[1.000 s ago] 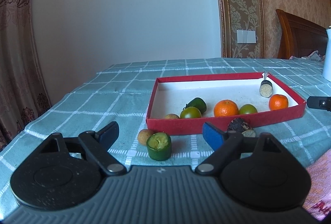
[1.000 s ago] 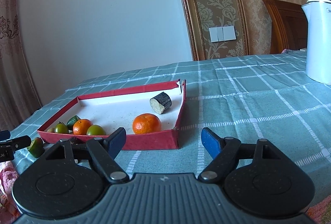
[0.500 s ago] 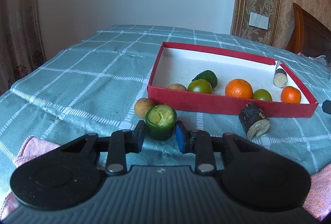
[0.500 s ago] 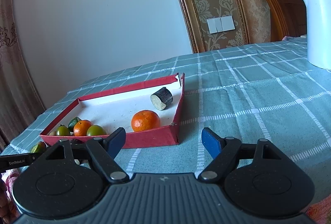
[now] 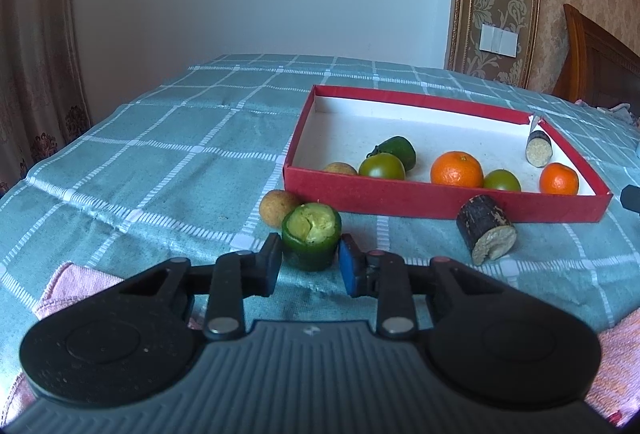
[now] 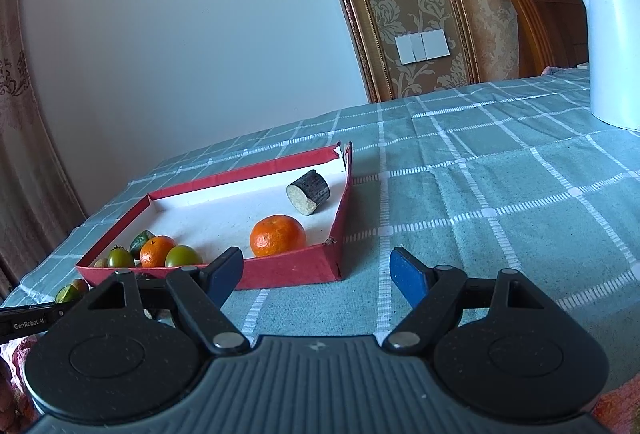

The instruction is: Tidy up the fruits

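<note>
Risk of slip: the cut green fruit is soft and pinched only at the pad tips, so it could squash or roll out against the brown fruit touching it behind. Left hand-held gripper is clenched on it, fruit on the worktop just outside the red box. Right hand-held gripper hangs wide, holding nothing.
</note>
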Available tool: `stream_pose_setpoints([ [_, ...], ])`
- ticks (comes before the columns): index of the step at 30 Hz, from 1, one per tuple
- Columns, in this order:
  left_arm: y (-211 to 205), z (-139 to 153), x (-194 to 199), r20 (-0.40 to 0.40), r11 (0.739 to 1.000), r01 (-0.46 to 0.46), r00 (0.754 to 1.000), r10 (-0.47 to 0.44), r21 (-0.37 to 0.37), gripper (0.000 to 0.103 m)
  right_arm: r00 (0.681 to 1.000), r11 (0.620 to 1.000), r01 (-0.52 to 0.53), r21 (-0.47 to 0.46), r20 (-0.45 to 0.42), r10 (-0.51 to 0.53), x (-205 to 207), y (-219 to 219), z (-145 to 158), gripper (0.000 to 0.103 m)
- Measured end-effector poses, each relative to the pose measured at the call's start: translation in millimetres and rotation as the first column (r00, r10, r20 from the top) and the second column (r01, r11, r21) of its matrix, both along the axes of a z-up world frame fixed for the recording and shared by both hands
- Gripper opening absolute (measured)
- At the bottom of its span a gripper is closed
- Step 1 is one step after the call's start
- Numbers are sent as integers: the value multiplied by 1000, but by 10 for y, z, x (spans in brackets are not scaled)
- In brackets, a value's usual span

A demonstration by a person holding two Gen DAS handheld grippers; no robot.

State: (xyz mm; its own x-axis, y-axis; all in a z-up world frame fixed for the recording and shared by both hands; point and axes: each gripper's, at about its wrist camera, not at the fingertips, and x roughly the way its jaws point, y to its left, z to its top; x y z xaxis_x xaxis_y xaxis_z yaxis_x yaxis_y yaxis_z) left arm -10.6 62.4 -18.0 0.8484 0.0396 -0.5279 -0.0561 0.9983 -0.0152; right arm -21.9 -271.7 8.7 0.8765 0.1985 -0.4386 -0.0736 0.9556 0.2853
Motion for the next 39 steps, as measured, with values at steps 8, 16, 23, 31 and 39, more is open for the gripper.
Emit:
stream_pose_setpoints([
  [8, -64, 15, -13, 4, 1000, 1, 1000, -1, 11, 28, 1000, 1000, 7, 10, 2, -7, -3, -19, -2, 80],
  [16, -111, 29, -29, 7, 1000, 5, 1000, -5, 2, 28, 1000, 1000, 16, 13, -2, -16, 0, -31, -2, 80],
  [23, -133, 1, -14, 11, 1000, 3, 1000, -3, 6, 28, 1000, 1000, 20, 5, -5, -20, 4, -27, -3, 80],
  [31, -121, -17, 11, 9, 1000, 0, 1000, 0, -1, 28, 1000, 1000, 25, -7, -10, -25, 12, -14, -2, 80],
  [39, -137, -12, -1, 15, 1000, -2, 1000, 1, 10, 28, 1000, 1000, 29, -7, -7, -30, 8, -17, -5, 80],
])
